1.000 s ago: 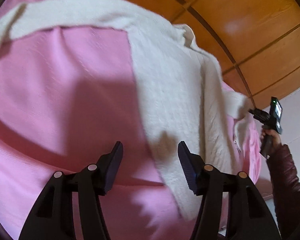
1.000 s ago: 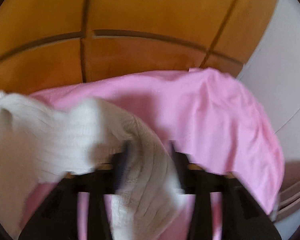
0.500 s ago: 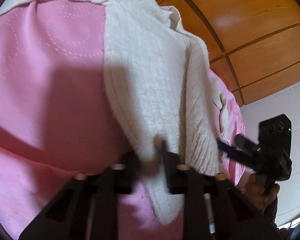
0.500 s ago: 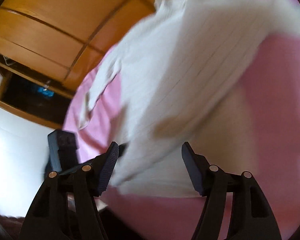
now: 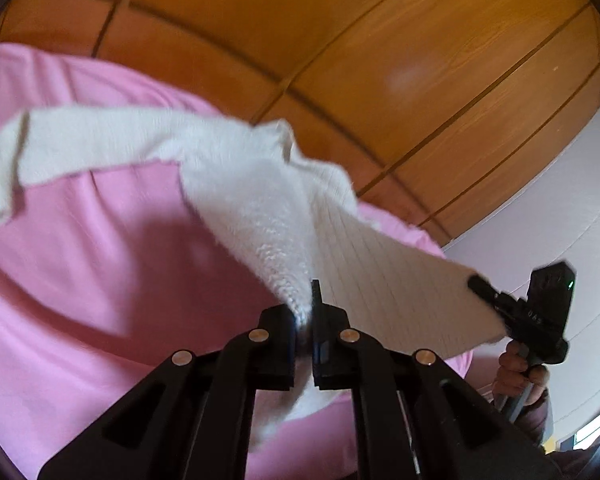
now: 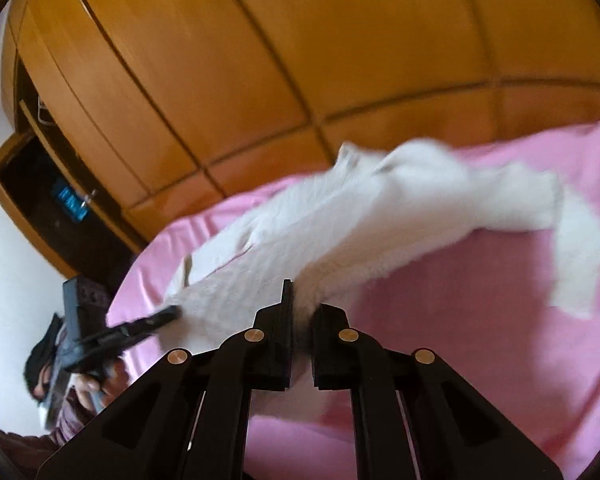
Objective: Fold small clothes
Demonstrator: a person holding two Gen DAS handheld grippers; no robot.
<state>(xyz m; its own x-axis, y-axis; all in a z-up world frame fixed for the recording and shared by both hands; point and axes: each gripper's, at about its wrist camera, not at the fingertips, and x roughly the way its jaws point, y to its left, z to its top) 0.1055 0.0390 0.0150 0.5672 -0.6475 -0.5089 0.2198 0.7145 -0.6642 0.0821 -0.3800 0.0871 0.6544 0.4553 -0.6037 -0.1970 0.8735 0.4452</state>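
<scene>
1. Between the two claws, a white knit sweater (image 5: 284, 200) hangs stretched above a bed covered by a pink sheet (image 5: 80, 260).
2. Left claw (image 5: 306, 320): its jaws are pressed together on a bunched edge of the sweater, with knit fabric squeezed between the pads and a little spilling out beneath them.
3. From that claw the garment fans out toward 12 o'clock, and one sleeve runs off to 9 o'clock, where its cuff droops toward the sheet.
4. Seen from the left wrist, the right claw (image 5: 478, 282) sits at 3 o'clock, its tip biting the far corner of the ribbed hem; a hand (image 5: 518, 376) grips the handle below.
5. Seen from the right wrist, the right claw (image 6: 300, 312) is likewise clamped shut on the sweater (image 6: 340, 232), with cloth between the pads.
6. There the garment spreads toward 12 o'clock, a blurred sleeve dangles at 2 o'clock, and the left claw (image 6: 172, 312) pinches the hem at 9 o'clock.
7. Wooden wardrobe doors (image 6: 300, 60) rise behind the bed.
</scene>
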